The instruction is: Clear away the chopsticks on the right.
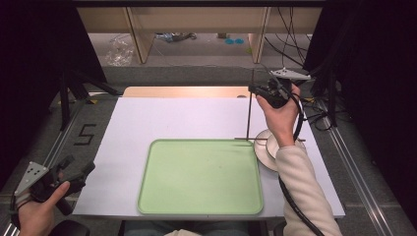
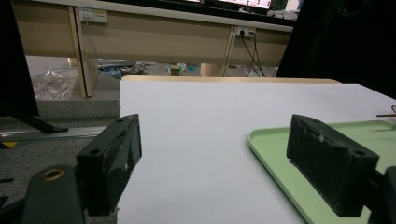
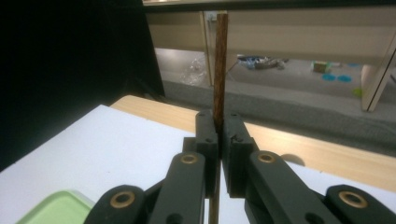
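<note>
Green tray (image 1: 199,177) on white table (image 1: 147,118); left jaws wide, right jaws clamp chopstick (image 3: 219,65).

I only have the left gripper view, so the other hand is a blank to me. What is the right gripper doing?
Observer: The right gripper has its jaws shut on a thin dark wooden stick, held upright.
Operator: Where over the table?
Observer: By the far right corner of the pale green plastic tray, beside a round white dish.
Operator: Anything on that dish?
Observer: A second thin dark stick lies level across it.
</note>
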Demonstrator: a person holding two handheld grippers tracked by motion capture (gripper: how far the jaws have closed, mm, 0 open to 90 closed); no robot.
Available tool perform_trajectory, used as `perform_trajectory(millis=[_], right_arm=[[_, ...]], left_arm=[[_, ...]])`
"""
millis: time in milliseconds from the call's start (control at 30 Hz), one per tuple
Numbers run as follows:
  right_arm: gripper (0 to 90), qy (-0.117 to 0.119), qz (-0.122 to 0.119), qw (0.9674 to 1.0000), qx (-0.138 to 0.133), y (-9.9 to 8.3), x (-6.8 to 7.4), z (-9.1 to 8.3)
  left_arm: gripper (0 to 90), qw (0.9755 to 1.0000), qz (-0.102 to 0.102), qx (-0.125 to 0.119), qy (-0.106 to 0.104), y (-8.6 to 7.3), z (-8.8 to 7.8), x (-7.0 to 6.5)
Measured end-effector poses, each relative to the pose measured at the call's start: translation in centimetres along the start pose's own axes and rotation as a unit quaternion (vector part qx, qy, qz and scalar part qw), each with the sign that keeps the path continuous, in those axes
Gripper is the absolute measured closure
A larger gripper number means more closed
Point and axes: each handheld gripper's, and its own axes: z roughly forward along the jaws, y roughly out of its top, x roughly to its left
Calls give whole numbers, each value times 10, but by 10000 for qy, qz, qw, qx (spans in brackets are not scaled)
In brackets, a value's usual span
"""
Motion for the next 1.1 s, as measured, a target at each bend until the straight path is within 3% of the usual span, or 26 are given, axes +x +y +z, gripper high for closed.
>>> perform_trajectory(millis=[133, 167, 233, 300, 333, 433, 567, 600, 667, 733, 767, 833, 867, 933, 1000, 1033, 1100], right_arm=[[877, -108, 226, 9996, 164, 2, 5, -1], [877, -136, 336, 9988, 329, 4, 7, -2], [877, -132, 375, 9984, 395, 5, 8, -2], [877, -148, 461, 9972, 576, 6, 11, -2], [877, -167, 471, 9967, 643, 6, 12, -1], [877, -167, 547, 9952, 800, 6, 15, 1], [877, -194, 786, 9899, 1164, 5, 21, 4], [877, -243, 914, 9871, 1292, 5, 23, 5], [877, -253, 908, 9854, 1415, 4, 24, 7], [876, -329, 979, 9791, 1754, 2, 26, 11], [877, -321, 929, 9784, 1818, 1, 26, 12], [877, -376, 940, 9741, 2022, -3, 27, 16], [877, -358, 989, 9711, 2143, -5, 28, 19], [877, -433, 1239, 9606, 2449, -8, 32, 22], [877, -403, 1217, 9574, 2589, -14, 33, 30], [876, -448, 1437, 9478, 2810, -15, 37, 31], [877, -456, 1577, 9359, 3117, -20, 41, 38]], left_arm=[[179, 9999, -101, 19, 78, -1, -1, -1], [179, 9999, -102, 22, 79, 0, -1, -1], [178, 9999, -105, 20, 73, -1, -1, -1], [179, 10000, 20, 3, -15, 0, 0, 0], [179, 9999, -100, 14, 71, 0, -1, -1], [179, 9999, -109, 16, 78, 0, -1, -1], [178, 9999, -114, 20, 81, 0, -1, -1], [178, 9999, -117, 13, 83, 0, -1, -1], [179, 9999, -93, 15, 68, 0, -1, -1], [179, 10000, -18, 8, 13, 0, -1, 0], [179, 10000, -36, 8, 23, 0, -1, 0], [179, 10000, -20, 4, 16, 0, 0, 0], [179, 9999, -103, 14, 68, 0, -1, -1], [179, 9999, -112, 18, 81, 0, -1, -1], [179, 9999, -122, 13, 78, 0, -1, -1], [179, 9999, -119, 13, 78, 0, -1, -1], [179, 9999, -120, 14, 75, 0, -1, -1]])
